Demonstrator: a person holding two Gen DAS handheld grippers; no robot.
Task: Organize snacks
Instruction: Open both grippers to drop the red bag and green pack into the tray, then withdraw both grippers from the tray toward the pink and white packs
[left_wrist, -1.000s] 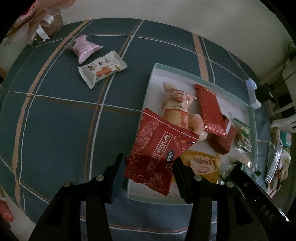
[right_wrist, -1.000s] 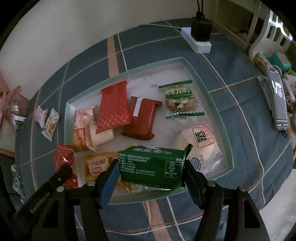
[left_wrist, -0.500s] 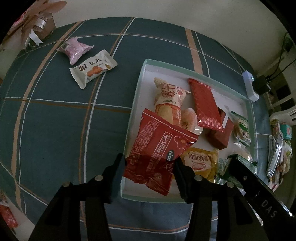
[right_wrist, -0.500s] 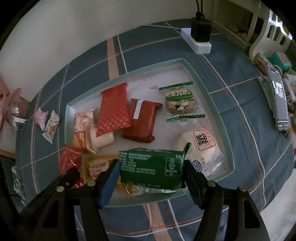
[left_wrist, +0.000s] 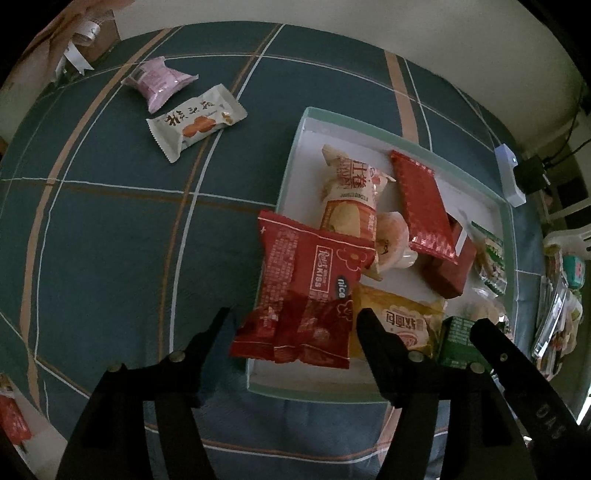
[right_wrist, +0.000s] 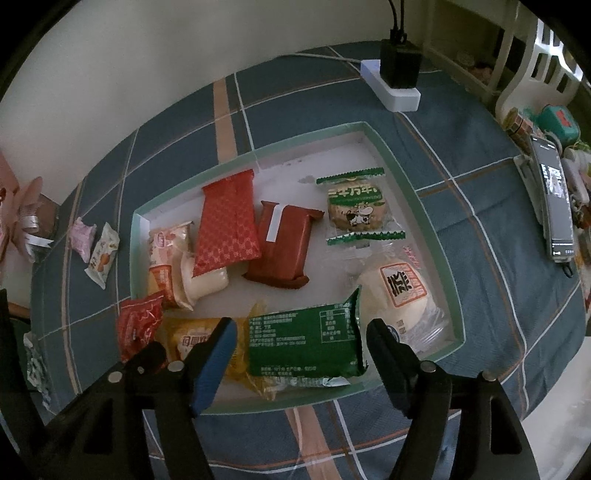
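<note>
A white tray with a teal rim (left_wrist: 283, 184) (right_wrist: 258, 152) holds several snack packets. A red "nice" packet (left_wrist: 306, 288) lies across the tray's left rim, partly over a yellow bun packet (left_wrist: 402, 321). My left gripper (left_wrist: 293, 321) straddles its near end. Its jaws are opening, with a gap on each side of the packet. A green packet (right_wrist: 304, 339) lies flat in the tray's near part, over the yellow packet (right_wrist: 188, 338). My right gripper (right_wrist: 299, 332) is around it. These jaws are opening too, and the pads are off the packet.
On the checked blue cloth left of the tray lie a pink candy packet (left_wrist: 159, 81) and a white packet (left_wrist: 195, 122). A power strip with a black charger (right_wrist: 391, 85) sits behind the tray. A phone (right_wrist: 554, 199) and small clutter line the right edge.
Both pairs of jaws have spread apart. The red packet has left the left pads and settled over the tray rim. The green packet has dropped flat into the tray.
</note>
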